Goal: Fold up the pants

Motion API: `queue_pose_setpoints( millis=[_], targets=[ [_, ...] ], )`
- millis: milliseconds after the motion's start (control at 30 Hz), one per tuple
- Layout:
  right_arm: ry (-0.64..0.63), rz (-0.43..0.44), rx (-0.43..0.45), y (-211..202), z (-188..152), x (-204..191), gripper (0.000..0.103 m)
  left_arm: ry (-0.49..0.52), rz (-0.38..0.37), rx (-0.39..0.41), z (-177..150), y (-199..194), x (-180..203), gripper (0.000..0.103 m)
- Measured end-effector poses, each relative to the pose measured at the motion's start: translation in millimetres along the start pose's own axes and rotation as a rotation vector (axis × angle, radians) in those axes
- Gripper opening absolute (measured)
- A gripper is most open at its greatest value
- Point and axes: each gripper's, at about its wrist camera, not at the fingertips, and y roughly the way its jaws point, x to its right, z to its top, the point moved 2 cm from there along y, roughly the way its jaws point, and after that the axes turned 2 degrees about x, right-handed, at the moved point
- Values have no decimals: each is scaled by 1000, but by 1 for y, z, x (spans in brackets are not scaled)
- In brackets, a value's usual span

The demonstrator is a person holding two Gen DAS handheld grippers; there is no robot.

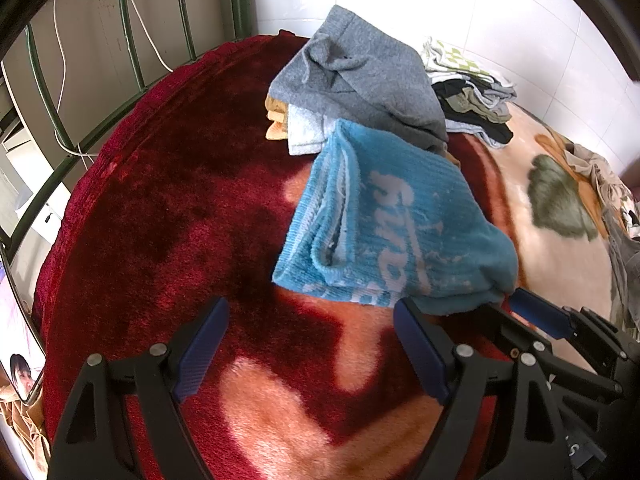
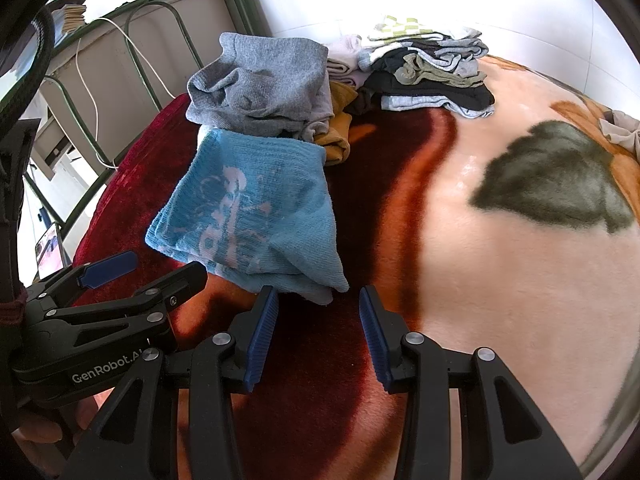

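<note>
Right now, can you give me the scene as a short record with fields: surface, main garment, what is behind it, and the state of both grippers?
surface: plush blanket on a bed, dark red and peach pattern
main garment: folded blue pants with white print, lying flat
behind it: folded gray pants on top of a small pile, touching the blue pants' far edge
further back: stack of folded clothes near the white wall
left gripper: open, empty, just short of the blue pants
right gripper: open, empty, at the near corner of the blue pants

Sunlit white tiled wall point(image 1: 460, 12), green metal bed frame point(image 1: 132, 40), plush red blanket point(image 1: 160, 200).
</note>
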Motion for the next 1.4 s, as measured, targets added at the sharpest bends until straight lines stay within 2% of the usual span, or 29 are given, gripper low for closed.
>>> queue_pose_setpoints(
  millis=[1400],
  targets=[
    [3,2,3,1,0,0,43,-9,-4,-6,-1,0,-2,87]
  ],
)
